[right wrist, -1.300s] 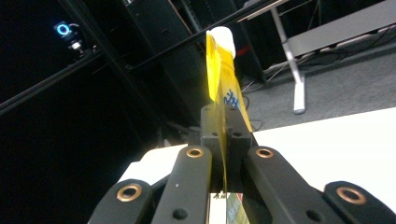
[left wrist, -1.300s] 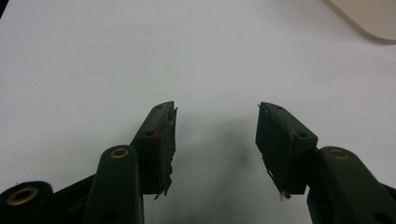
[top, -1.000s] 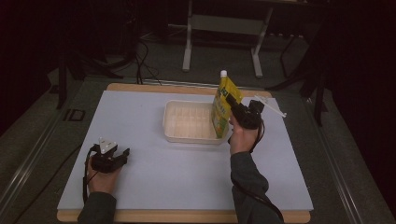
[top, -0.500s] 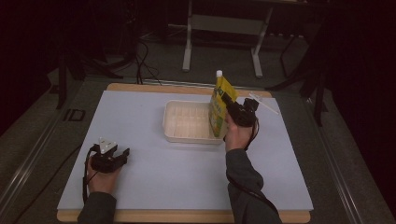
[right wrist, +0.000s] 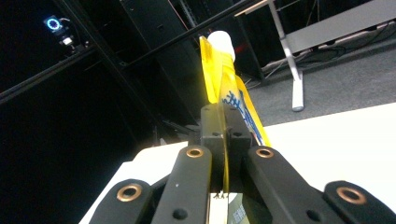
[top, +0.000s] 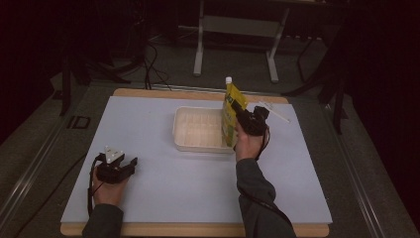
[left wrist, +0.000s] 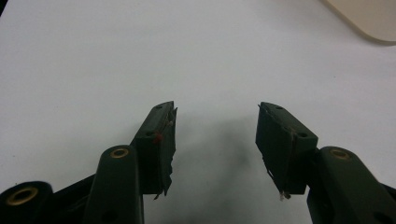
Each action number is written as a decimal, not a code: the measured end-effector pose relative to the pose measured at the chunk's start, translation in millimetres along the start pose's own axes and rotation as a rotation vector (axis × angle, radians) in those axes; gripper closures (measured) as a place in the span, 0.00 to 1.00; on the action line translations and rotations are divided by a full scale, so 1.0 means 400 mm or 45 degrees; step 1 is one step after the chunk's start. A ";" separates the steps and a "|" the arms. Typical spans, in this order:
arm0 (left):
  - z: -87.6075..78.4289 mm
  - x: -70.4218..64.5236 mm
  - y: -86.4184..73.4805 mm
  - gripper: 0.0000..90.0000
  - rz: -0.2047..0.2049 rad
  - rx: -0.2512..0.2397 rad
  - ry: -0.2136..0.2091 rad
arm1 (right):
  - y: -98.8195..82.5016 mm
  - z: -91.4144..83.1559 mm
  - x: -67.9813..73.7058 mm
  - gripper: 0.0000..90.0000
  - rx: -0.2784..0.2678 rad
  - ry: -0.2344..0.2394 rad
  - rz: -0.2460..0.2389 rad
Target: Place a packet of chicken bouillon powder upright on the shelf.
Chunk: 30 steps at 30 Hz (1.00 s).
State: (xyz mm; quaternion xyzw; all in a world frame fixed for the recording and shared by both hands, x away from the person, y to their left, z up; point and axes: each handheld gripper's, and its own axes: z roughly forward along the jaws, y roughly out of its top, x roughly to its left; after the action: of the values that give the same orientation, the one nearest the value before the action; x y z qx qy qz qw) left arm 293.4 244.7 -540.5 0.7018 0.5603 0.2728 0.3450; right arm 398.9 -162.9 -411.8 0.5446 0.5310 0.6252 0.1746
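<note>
**Holding a yellow pouch at the tray's edge**

Spreading across the middle of the high view, the white table [top: 163, 198] carries a shallow cream tray [top: 198, 130] just above the frame's centre. At the tray's right rim stands the yellow pouch [top: 229, 116], upright, with its white cap [top: 228, 80] on top. The right gripper [top: 239, 110] has its jaws clamped tight on the pouch's thin side seam; in the right gripper view the pouch [right wrist: 229, 100] rises from between the closed jaws. Lower left in the frame, the left gripper [top: 130, 163] rests on the table, jaws spread wide with nothing between them.
</note>
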 end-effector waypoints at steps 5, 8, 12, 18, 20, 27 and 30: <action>0.000 0.000 0.000 0.52 0.001 0.002 0.000 | -0.016 0.000 -0.015 1.00 0.002 -0.001 0.015; 0.000 0.000 0.000 0.52 0.002 0.002 0.000 | -0.024 -0.001 -0.018 1.00 0.000 -0.001 0.015; 0.000 -0.001 0.000 0.52 0.003 0.002 0.000 | -0.034 -0.005 -0.013 1.00 0.004 0.003 0.002; 0.000 -0.001 0.000 0.52 0.001 0.003 -0.001 | -0.058 -0.003 -0.014 1.00 0.042 -0.010 -0.054; 0.001 -0.001 0.000 0.52 0.001 0.004 -0.002 | -0.062 -0.004 -0.022 1.00 0.053 -0.014 -0.046; 0.000 -0.001 0.000 0.52 0.002 0.004 0.000 | -0.060 -0.007 -0.023 1.00 0.078 -0.016 -0.094; 0.000 -0.001 0.000 0.52 0.003 0.003 0.000 | -0.059 -0.007 -0.025 1.00 0.085 -0.021 -0.103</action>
State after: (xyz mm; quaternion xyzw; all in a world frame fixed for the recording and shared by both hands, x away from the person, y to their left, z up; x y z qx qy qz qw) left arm 293.4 244.3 -540.6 0.7029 0.5598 0.2726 0.3439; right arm 391.4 -163.4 -436.4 0.5333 0.5719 0.5950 0.1859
